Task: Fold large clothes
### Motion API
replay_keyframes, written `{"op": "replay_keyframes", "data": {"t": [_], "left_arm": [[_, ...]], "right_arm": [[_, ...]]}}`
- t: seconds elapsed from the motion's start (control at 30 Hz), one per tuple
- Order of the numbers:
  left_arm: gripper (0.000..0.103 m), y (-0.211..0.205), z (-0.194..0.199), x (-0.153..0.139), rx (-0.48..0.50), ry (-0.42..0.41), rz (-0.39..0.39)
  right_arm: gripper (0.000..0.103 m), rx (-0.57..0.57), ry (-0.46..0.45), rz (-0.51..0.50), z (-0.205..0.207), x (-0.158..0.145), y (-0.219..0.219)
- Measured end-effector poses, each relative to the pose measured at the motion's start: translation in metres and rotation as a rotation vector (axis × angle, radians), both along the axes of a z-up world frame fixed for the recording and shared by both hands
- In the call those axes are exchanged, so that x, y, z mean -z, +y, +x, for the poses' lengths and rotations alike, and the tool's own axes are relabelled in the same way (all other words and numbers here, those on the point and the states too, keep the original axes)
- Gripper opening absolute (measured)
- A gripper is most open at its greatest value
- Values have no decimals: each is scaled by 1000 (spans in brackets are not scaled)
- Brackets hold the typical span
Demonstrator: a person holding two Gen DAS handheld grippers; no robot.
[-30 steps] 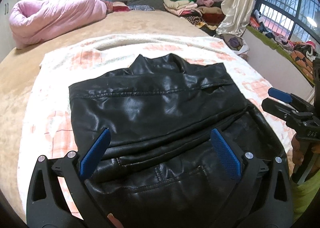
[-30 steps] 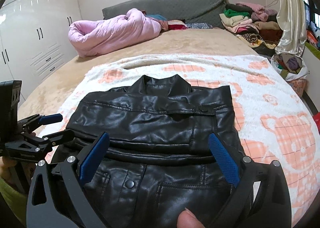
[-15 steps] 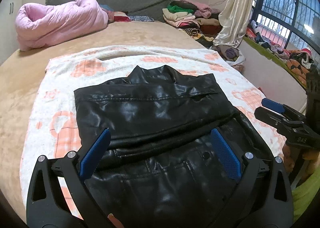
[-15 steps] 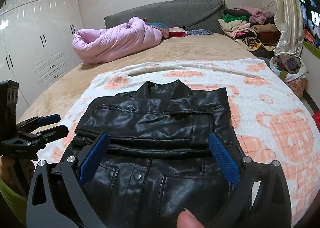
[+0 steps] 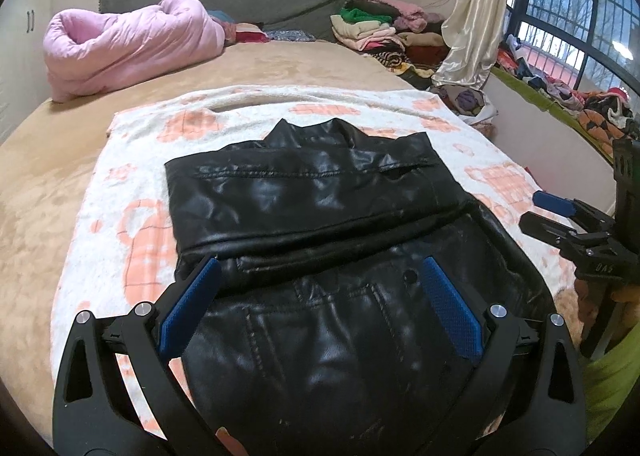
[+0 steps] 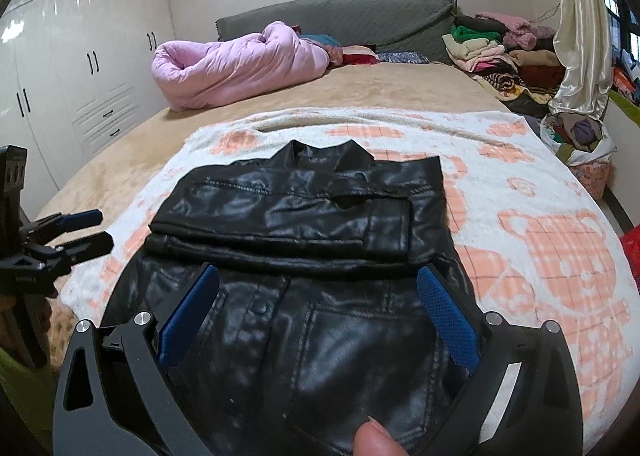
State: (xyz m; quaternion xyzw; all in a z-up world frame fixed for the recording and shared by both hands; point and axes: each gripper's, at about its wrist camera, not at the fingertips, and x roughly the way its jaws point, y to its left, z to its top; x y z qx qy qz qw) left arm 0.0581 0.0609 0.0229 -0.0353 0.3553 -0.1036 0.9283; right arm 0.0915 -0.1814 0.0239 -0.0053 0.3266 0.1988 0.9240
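A black leather jacket (image 5: 312, 208) lies flat on a white and orange blanket (image 5: 132, 216). Its collar points away from me and its sleeves are folded across the chest. The hem is nearest me. My left gripper (image 5: 320, 264) hovers open over the lower left half, nothing between its blue pads. My right gripper (image 6: 318, 274) hovers open over the lower right half of the jacket (image 6: 304, 212). Each gripper shows in the other's view, the right gripper (image 5: 550, 216) at the jacket's right edge and the left gripper (image 6: 86, 232) off its left edge. A thumb (image 6: 372, 438) shows at the bottom.
The blanket (image 6: 540, 256) covers a tan bed. A rolled pink duvet (image 5: 128, 44) lies by the grey headboard. Stacked folded clothes (image 5: 372, 28) sit at the far right corner. A white wardrobe (image 6: 80, 76) stands to the left, a barred window (image 5: 560, 36) to the right.
Both grippers have drawn back and risen a little, so the jacket looks smaller and more of the room shows. Both stayed open. The jacket has not moved.
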Motion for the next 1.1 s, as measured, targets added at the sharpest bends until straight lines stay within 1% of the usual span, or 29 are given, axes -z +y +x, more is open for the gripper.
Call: {"op": "replay_keyframes", "data": {"t": [0.4,0.83,1.1], "left_arm": [[94,11,-18,19,-38,59,17],[94,21,-29,38,-76,122,41],[94,33,-39,47,-104,156,41]], "right_arm": [[99,20,33,-23,-17,12,-29],[99,22,101,-57,-32,35,-52],[99,-11,150,-100,-41,50,-58]]}}
